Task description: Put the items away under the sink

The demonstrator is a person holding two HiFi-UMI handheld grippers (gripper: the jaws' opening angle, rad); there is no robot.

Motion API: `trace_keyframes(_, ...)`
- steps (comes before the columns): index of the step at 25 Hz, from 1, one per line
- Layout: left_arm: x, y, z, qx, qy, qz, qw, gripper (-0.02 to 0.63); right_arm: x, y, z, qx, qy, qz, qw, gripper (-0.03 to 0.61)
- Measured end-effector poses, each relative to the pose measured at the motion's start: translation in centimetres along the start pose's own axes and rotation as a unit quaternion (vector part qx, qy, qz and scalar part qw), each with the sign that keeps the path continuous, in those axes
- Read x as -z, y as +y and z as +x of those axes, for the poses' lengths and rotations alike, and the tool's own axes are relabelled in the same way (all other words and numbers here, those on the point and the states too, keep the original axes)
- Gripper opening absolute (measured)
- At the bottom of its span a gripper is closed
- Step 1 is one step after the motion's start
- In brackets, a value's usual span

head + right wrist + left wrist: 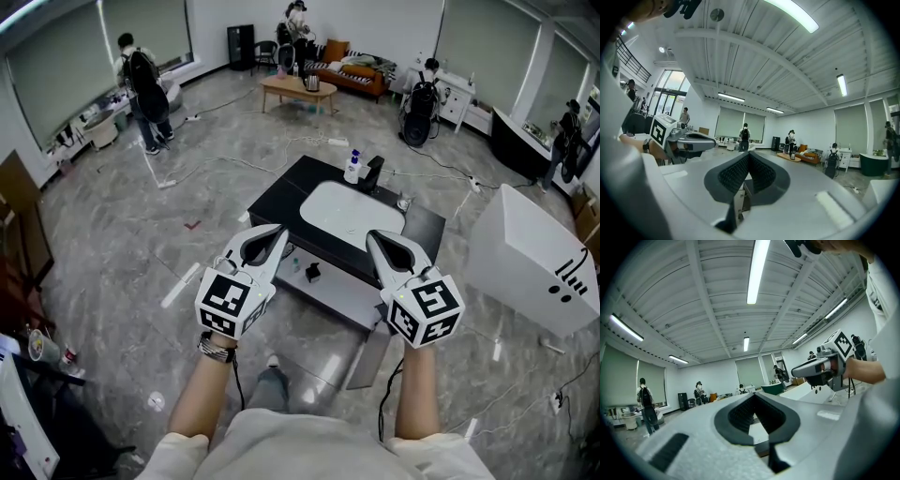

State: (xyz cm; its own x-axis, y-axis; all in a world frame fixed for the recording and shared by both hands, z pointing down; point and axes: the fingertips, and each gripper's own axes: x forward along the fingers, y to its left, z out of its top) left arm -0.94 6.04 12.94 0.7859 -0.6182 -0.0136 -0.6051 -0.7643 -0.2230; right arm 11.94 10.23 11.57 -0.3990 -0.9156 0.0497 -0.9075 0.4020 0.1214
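The person is holding both grippers level above the sink unit, well apart from every item. The left gripper (pixel 279 231) and the right gripper (pixel 371 235) are both sitting with their jaws pressed together and nothing between them. The white bottle (pixel 352 167), blue-capped, is standing upright at the far edge of the black tabletop (pixel 277 199), just beside a dark upright fixture (pixel 374 173). The open shelf (pixel 342 292) under the basin (pixel 349 212) is carrying a small black item (pixel 312 273). The bottle is probably light, rigid plastic with a smooth wall. Opening the jaws and gripping across its body below the cap should limit tipping.
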Motion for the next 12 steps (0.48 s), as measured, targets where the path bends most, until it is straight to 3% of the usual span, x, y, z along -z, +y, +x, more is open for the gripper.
trace_keyframes(12,0.29,-0.04,0.42,-0.005,0.006,-0.002,1.0,0.005,0.49,-0.62,0.15,-0.005,0.001,0.002,1.0,0.005)
